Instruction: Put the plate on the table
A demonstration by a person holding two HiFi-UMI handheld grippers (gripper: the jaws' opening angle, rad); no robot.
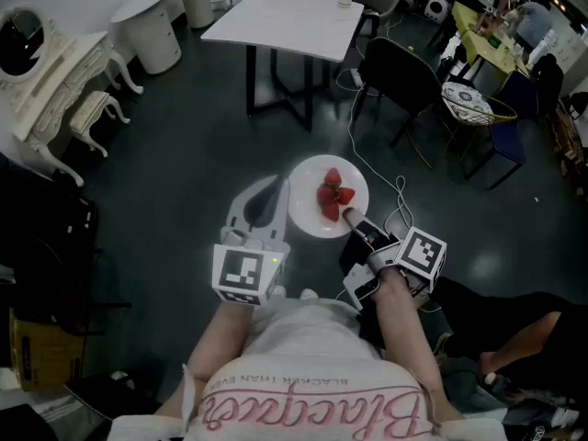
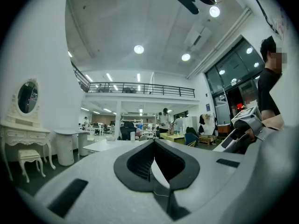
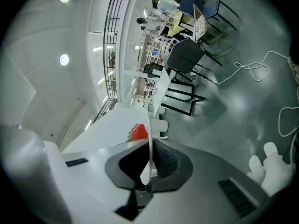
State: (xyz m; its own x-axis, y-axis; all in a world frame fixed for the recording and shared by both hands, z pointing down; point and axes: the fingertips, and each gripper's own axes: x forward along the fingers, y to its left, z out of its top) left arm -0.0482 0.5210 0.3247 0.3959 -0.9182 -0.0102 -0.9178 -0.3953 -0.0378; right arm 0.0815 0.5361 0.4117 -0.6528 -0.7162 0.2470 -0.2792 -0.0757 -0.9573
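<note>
Plate of strawberries hangs over the floor, its rim clenched on either side by your left gripper and right gripper; you are mid-carry, and next must bring it level to the white table ahead.

White plate, red strawberries, white table, black chair, dark grey floor.

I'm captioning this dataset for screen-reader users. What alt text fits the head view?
Seen from above, the right gripper clamps the near rim of a white plate holding strawberries, carried above a dark floor. The left gripper sits at the plate's left edge; a white table stands ahead.
</note>
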